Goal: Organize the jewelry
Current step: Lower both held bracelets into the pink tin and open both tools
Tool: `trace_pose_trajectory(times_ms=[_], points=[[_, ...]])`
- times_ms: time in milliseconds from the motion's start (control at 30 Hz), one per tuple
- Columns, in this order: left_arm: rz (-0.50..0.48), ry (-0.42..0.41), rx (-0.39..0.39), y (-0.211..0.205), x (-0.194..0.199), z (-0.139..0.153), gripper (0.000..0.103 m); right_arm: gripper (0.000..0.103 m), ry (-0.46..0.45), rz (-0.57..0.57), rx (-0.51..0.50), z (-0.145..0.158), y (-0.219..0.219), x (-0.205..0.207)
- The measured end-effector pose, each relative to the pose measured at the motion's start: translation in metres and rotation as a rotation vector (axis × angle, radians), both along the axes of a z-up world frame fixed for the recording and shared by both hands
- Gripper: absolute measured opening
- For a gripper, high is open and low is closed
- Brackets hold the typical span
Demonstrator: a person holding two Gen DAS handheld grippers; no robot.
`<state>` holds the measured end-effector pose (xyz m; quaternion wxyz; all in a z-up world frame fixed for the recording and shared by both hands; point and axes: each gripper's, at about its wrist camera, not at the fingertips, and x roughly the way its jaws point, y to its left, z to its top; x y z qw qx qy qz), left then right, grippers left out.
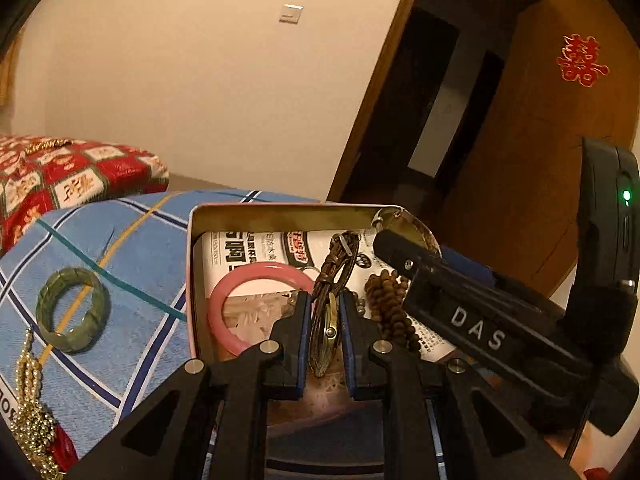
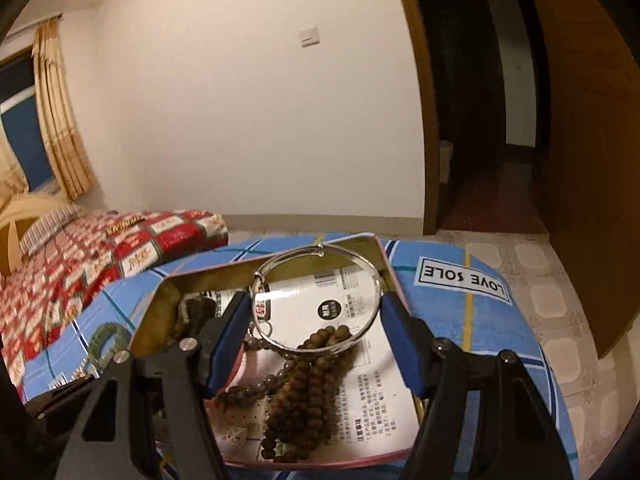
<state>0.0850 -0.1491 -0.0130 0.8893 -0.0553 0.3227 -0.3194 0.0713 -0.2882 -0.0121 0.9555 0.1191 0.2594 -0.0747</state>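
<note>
A pink-rimmed tin box (image 1: 280,211) lined with printed paper sits on a blue checked cloth. My left gripper (image 1: 325,300) is shut on a bronze watch (image 1: 330,320), whose braided strap hangs over the box. A pink bangle (image 1: 224,300) and brown prayer beads (image 1: 388,304) lie inside. In the right wrist view my right gripper (image 2: 316,312) is open over the box (image 2: 394,280), its fingers either side of a silver bangle (image 2: 376,280) that rests on the beads (image 2: 304,384). A green stone bracelet (image 1: 74,312) and a gold bead necklace (image 1: 30,400) lie on the cloth at left.
A red patterned quilt (image 1: 72,184) lies behind the cloth at left. The right gripper's black body (image 1: 500,328) crosses the box's right side in the left wrist view. A wooden door (image 2: 580,160) stands open at right, over tiled floor (image 2: 540,280).
</note>
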Motion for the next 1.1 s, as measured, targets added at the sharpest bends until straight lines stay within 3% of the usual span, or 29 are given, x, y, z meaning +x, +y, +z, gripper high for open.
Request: trace_pose_trajectory(times_ms=[200, 233, 267, 333, 367, 500, 633, 767, 1100], points=[[0.013, 0.003, 0.018, -0.004, -0.003, -0.001, 0.018, 0.070, 0.029, 0.015, 0.020, -0.007, -0.003, 0.004], [0.017, -0.003, 0.025, -0.004, -0.004, 0.000, 0.030, 0.072, 0.026, 0.017, 0.023, -0.007, -0.003, 0.003], [0.023, -0.011, 0.028, -0.004, -0.002, -0.001, 0.051, 0.073, 0.022, 0.020, 0.026, -0.007, -0.003, 0.003], [0.057, -0.042, 0.017, 0.002, -0.007, 0.002, 0.073, 0.078, -0.010, 0.007, 0.028, -0.002, -0.004, -0.004], [0.061, -0.056, 0.003, 0.004, -0.008, 0.003, 0.075, 0.079, -0.034, 0.003, 0.030, 0.000, -0.005, -0.007], [0.114, -0.119, 0.008, 0.015, -0.021, 0.010, 0.075, 0.081, -0.150, -0.095, 0.022, 0.013, -0.014, -0.027], [0.163, -0.168, 0.016, 0.030, -0.034, 0.014, 0.075, 0.092, -0.212, -0.263, 0.063, 0.016, -0.037, -0.045], [0.206, -0.187, 0.049, 0.042, -0.036, 0.011, 0.075, 0.092, -0.188, -0.294, 0.126, 0.010, -0.049, -0.043], [0.236, -0.168, 0.099, 0.056, -0.043, 0.004, 0.075, 0.092, -0.147, -0.284, 0.092, 0.007, -0.027, -0.048]])
